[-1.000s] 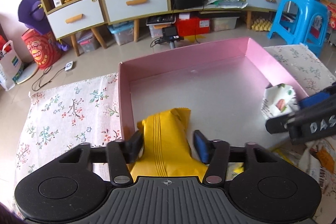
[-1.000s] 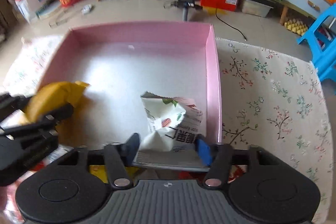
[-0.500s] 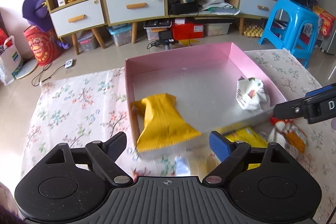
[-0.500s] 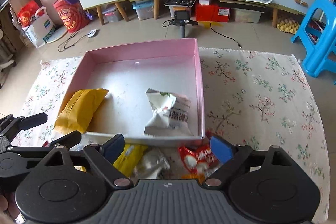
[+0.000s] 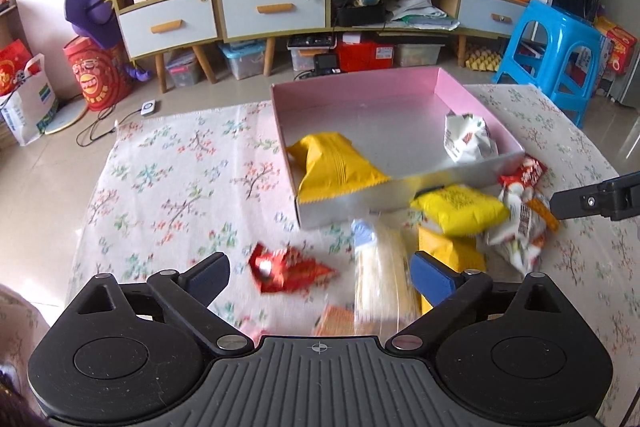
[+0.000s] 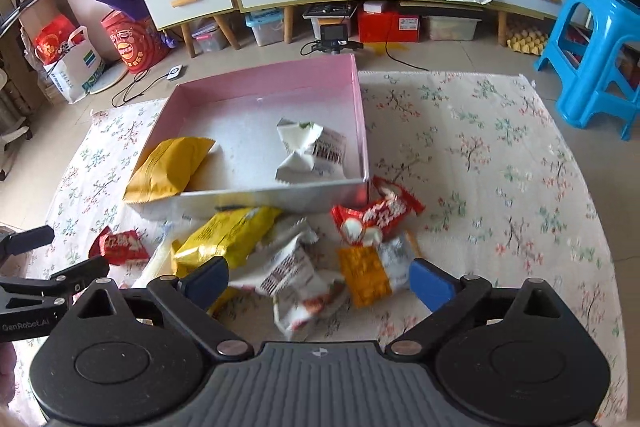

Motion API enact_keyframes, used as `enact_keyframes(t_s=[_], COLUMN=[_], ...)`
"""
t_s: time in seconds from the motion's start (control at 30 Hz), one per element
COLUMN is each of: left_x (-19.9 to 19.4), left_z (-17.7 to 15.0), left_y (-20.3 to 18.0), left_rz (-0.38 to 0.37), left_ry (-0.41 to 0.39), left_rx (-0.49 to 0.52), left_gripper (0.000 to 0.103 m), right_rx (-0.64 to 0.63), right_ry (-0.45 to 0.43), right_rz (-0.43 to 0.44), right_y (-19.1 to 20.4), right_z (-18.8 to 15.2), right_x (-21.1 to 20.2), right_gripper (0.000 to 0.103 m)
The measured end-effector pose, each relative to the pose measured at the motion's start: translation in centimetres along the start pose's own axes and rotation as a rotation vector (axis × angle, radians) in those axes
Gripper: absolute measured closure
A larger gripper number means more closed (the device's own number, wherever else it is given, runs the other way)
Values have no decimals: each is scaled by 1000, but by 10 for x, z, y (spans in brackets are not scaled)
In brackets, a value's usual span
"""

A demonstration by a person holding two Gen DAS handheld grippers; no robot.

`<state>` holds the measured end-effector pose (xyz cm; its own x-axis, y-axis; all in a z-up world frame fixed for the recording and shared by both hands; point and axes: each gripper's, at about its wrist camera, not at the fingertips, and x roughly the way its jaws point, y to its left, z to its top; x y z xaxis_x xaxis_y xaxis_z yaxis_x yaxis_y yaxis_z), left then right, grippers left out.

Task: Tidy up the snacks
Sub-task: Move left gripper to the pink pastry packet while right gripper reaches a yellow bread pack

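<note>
Left gripper [image 5: 320,277] and right gripper [image 6: 320,277]: jaws just opened wide, holding nothing. Loose snacks [image 6: 288,267] lie beneath the fingers [image 6: 432,285]; the box [image 6: 280,201] sits beyond.

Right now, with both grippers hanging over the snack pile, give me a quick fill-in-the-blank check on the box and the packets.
1. The pink box holds ____ packets.
2. The yellow packet lies at the box's near-left corner; the ____ packet lies toward its right wall.
3. The left gripper and the right gripper both have their jaws ____, with nothing held.
4. The box sits on a ____-patterned cloth.

Missing words: two; white; open; flower
</note>
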<state>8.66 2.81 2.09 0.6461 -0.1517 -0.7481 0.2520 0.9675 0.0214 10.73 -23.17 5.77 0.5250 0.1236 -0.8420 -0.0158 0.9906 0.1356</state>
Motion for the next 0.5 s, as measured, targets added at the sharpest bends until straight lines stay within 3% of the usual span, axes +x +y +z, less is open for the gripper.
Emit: enact_keyframes(t_s=[0.23,0.5], left_x=[-2,10], left_z=[-35,-52], left_y=[4,25], left_rz=[60,33], left_ry=[-40,78], left_rx=[94,5], left_gripper=[4,4], right_rx=[61,-24], right_ry=[-47,-65], right_rz=[26,76], right_y=[6,28], right_z=[-39,-60], right_x=[-1,5], right_gripper=[11,11])
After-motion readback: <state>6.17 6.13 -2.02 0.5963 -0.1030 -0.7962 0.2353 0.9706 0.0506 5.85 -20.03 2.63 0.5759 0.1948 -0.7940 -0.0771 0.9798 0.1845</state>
